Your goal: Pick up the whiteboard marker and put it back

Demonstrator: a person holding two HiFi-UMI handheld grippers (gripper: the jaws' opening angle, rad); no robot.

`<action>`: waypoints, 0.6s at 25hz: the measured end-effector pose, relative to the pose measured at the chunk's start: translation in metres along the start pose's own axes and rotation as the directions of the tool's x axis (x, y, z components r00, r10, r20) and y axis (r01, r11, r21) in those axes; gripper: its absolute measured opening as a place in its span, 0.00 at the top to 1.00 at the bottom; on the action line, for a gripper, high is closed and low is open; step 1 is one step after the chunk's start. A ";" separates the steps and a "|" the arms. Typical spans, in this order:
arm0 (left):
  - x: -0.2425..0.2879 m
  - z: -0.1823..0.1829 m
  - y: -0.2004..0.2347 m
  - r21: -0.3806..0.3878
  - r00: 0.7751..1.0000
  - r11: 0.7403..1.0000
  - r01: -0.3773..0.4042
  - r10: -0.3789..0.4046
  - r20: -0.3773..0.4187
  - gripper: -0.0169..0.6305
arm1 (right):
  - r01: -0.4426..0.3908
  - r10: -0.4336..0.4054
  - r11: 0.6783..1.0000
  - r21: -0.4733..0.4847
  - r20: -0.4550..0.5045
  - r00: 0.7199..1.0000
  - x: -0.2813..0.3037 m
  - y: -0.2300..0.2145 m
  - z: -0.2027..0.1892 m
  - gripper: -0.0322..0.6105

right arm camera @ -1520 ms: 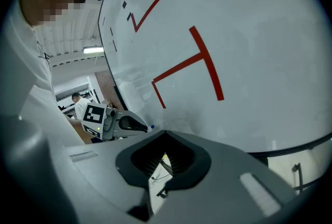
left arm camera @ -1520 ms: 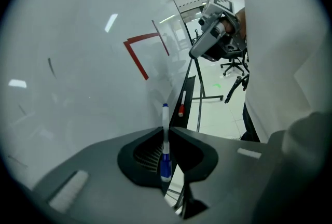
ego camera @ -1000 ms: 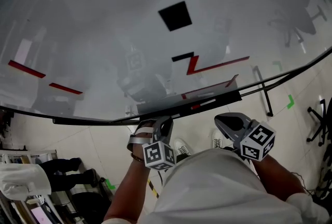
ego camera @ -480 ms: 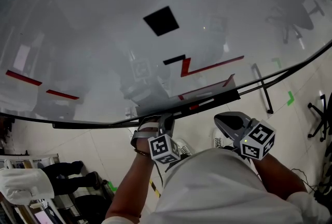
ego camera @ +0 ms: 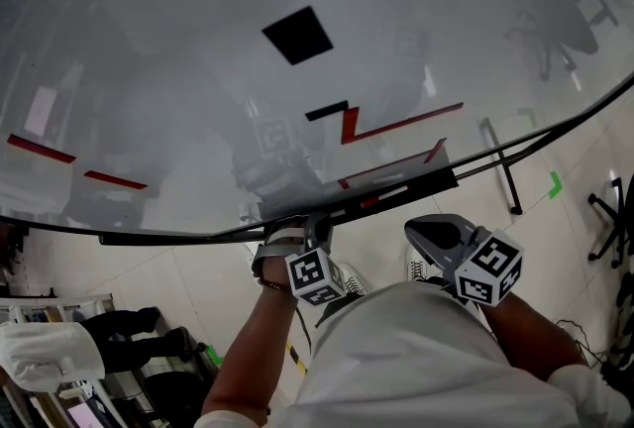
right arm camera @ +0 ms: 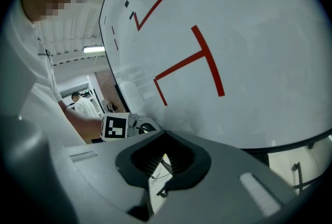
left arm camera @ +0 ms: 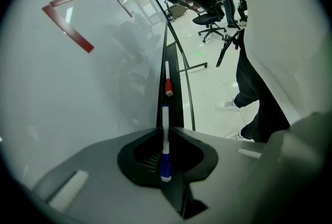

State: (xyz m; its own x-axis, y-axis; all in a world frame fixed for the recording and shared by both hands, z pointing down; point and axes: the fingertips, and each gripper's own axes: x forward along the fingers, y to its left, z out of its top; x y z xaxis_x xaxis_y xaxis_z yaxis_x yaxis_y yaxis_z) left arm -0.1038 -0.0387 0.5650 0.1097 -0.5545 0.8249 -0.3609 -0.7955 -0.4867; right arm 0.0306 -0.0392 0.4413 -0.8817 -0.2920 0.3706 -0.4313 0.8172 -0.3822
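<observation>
My left gripper (left arm camera: 165,128) is shut on a whiteboard marker (left arm camera: 165,151) with a white body and a blue cap. The marker points along the black tray (left arm camera: 176,80) at the whiteboard's lower edge. A second marker with a red cap (left arm camera: 167,82) lies further along that tray. In the head view the left gripper (ego camera: 315,236) is just below the tray (ego camera: 416,186), left of the red-capped marker (ego camera: 371,202). The right gripper (ego camera: 436,236) hangs below the tray to the right. Its jaws (right arm camera: 165,132) are shut with nothing in them.
The whiteboard (ego camera: 198,69) carries red lines (ego camera: 396,126) and a black square (ego camera: 297,34). Its stand leg (ego camera: 500,168) reaches over the tiled floor. An office chair (ego camera: 614,218) is at the right, and a person in white (ego camera: 50,347) stands at the lower left.
The left gripper has edged up and to the right, closer to the tray, still holding the marker. The right gripper has barely moved.
</observation>
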 end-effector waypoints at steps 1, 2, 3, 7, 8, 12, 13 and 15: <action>0.001 -0.001 0.000 0.000 1.000 1.000 0.000 0.000 -0.003 0.89 | -0.002 0.002 1.000 0.003 -0.001 1.000 0.000 0.000 -0.001 0.95; 0.001 -0.001 0.000 -0.001 1.000 1.000 -0.001 0.001 -0.005 0.89 | -0.002 0.002 1.000 0.004 0.000 1.000 0.000 0.000 -0.001 0.95; 0.002 -0.002 0.001 -0.003 1.000 1.000 -0.001 0.001 -0.007 0.89 | -0.001 0.001 1.000 0.004 0.000 1.000 0.000 0.000 -0.001 0.95; 0.004 -0.003 0.001 0.008 1.000 1.000 -0.006 0.006 -0.014 0.89 | 0.001 -0.001 1.000 0.003 0.004 1.000 -0.002 -0.001 0.001 0.95; 0.005 -0.004 0.001 0.012 1.000 1.000 -0.009 0.009 -0.016 0.89 | 0.000 0.000 1.000 0.003 0.006 1.000 -0.002 -0.001 0.001 0.95; 0.008 -0.006 -0.001 0.016 1.000 1.000 -0.010 0.010 -0.025 0.89 | -0.001 0.001 1.000 0.001 0.005 1.000 -0.002 0.000 0.002 0.95; 0.008 -0.006 -0.002 0.016 1.000 1.000 -0.010 0.010 -0.025 0.89 | -0.002 0.002 1.000 0.003 0.004 1.000 -0.002 0.000 0.000 0.95; 0.009 -0.006 -0.003 0.010 1.000 1.000 -0.007 0.008 -0.021 0.89 | -0.002 0.002 1.000 0.005 0.001 1.000 -0.002 -0.001 -0.001 0.95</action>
State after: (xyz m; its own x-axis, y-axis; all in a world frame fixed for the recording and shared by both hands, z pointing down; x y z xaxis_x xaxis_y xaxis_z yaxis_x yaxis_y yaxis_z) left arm -0.1074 -0.0399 0.5750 0.0878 -0.5553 0.8270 -0.3524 -0.7938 -0.4956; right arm 0.0328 -0.0387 0.4418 -0.8830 -0.2906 0.3687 -0.4302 0.8152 -0.3877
